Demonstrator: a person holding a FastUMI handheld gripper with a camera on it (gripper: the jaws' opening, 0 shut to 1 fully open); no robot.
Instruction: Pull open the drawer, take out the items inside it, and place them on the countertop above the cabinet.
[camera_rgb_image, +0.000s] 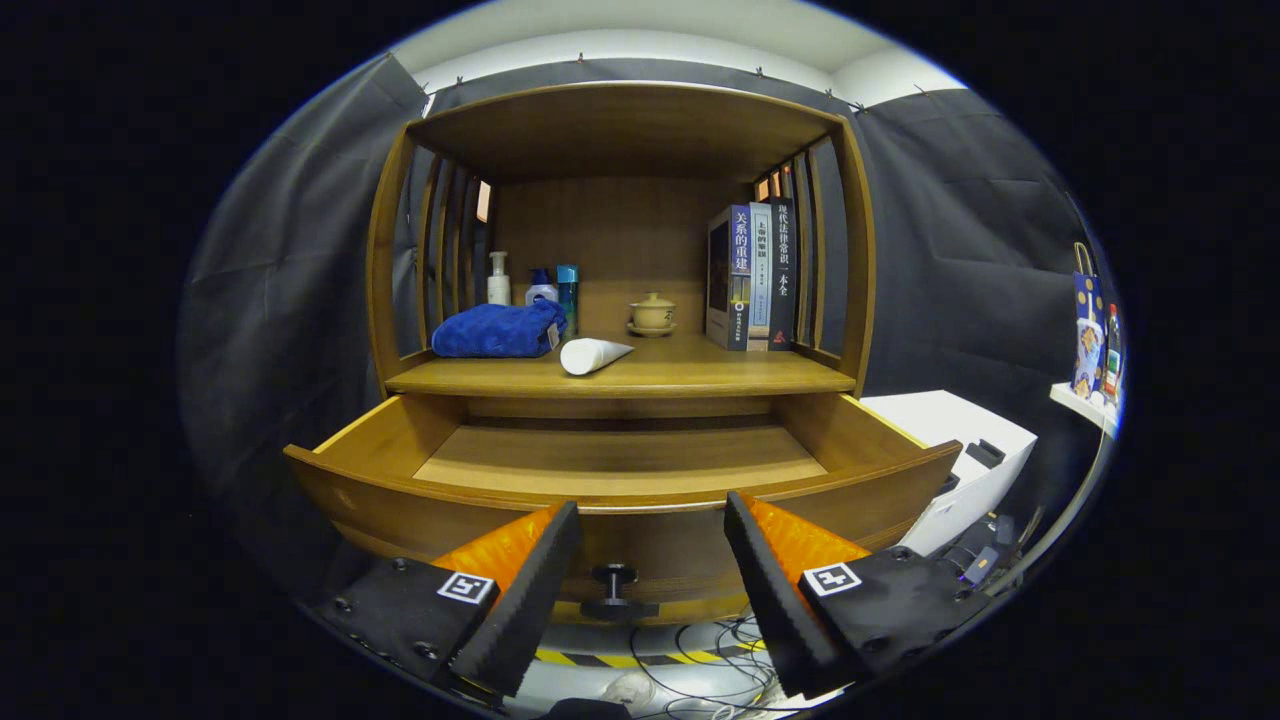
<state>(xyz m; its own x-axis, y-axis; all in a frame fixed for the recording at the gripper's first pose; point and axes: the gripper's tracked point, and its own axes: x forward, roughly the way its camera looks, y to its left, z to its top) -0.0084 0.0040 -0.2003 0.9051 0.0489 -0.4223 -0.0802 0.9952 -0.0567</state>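
The wooden drawer (620, 470) stands pulled out beneath the countertop (700, 375), and its visible floor is bare wood. Its dark round knob (614, 577) sits on the drawer front, between my fingers. My gripper (652, 525) hangs open in front of the drawer front with nothing held. On the countertop lie a folded blue towel (498, 330) at the left and a white tube (592, 354) just right of it, on its side.
At the back of the shelf stand three bottles (540, 285), a small lidded teacup (652, 313) and upright books (750, 275). A white box (960, 460) sits right of the drawer. Cables (700, 650) and striped tape lie on the floor below.
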